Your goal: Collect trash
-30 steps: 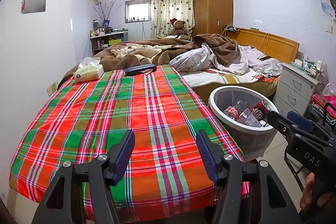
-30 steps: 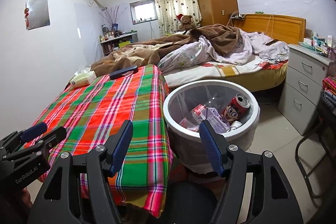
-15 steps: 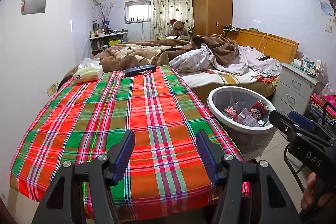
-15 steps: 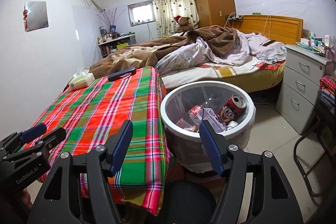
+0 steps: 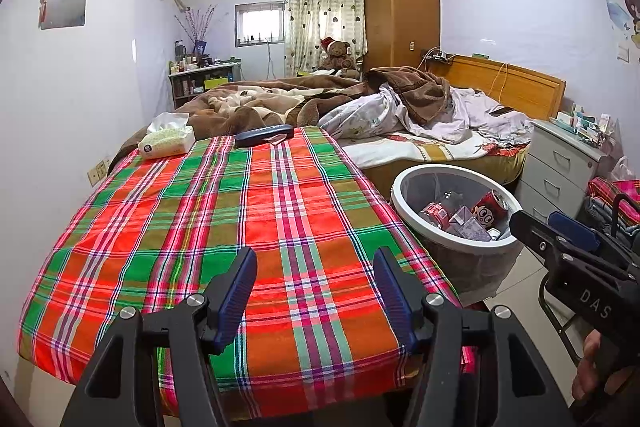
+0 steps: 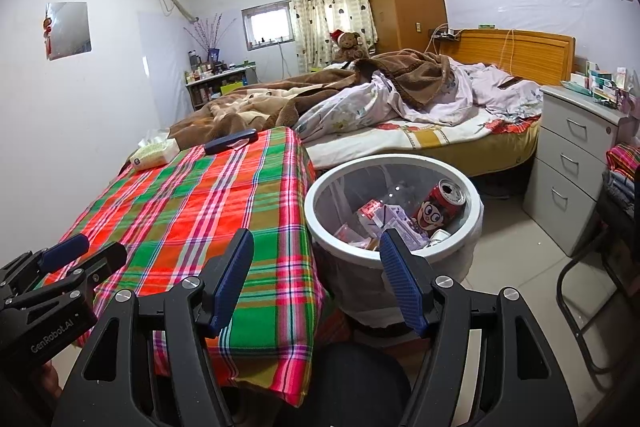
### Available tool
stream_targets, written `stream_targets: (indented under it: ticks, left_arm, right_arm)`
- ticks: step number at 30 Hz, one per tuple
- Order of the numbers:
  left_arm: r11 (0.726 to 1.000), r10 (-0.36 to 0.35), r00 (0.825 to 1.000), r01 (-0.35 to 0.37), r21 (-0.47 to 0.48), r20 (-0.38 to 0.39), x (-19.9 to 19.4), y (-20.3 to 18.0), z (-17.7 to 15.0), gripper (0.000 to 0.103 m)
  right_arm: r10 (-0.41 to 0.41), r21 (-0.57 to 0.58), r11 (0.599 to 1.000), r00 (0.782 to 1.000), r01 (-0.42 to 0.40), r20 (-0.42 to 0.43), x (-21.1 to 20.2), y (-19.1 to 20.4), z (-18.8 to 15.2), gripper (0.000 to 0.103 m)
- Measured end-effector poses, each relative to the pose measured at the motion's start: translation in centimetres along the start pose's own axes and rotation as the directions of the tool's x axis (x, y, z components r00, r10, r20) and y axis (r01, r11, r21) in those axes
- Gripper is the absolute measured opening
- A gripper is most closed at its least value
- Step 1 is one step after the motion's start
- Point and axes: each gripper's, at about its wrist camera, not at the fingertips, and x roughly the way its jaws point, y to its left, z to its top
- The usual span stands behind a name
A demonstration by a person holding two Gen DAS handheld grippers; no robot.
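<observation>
Because the bin (image 6: 394, 163) stands on the floor just beside the table's (image 5: 224, 227) right edge, trash lifted off the plaid cloth needs only a short drop, and a red can (image 6: 438, 205) and wrappers already lie inside it. Both the left gripper (image 5: 314, 293) and right gripper (image 6: 316, 279) hang with jaws apart and nothing between them, left over the cloth, right towards the bin. Only a tissue pack (image 5: 166, 141) and a dark case (image 5: 264, 135) remain at the table's far end, so collecting looks about finished.

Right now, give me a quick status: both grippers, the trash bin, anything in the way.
Left gripper open, empty. Right gripper open, empty. Trash bin beside table, red can and wrappers inside. Tablecloth bare up front; nothing blocking.
</observation>
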Motion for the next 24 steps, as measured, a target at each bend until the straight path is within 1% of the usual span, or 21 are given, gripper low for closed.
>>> stream_targets:
  ticks: [24]
  left_arm:
    - [1.0, 0.003, 1.0, -0.003, 0.001, 0.012, -0.57, -0.22, -0.06, 0.06]
  right_arm:
    - [0.001, -0.002, 1.0, 1.0, -0.001, 0.003, -0.16, 0.16, 0.15, 0.067]
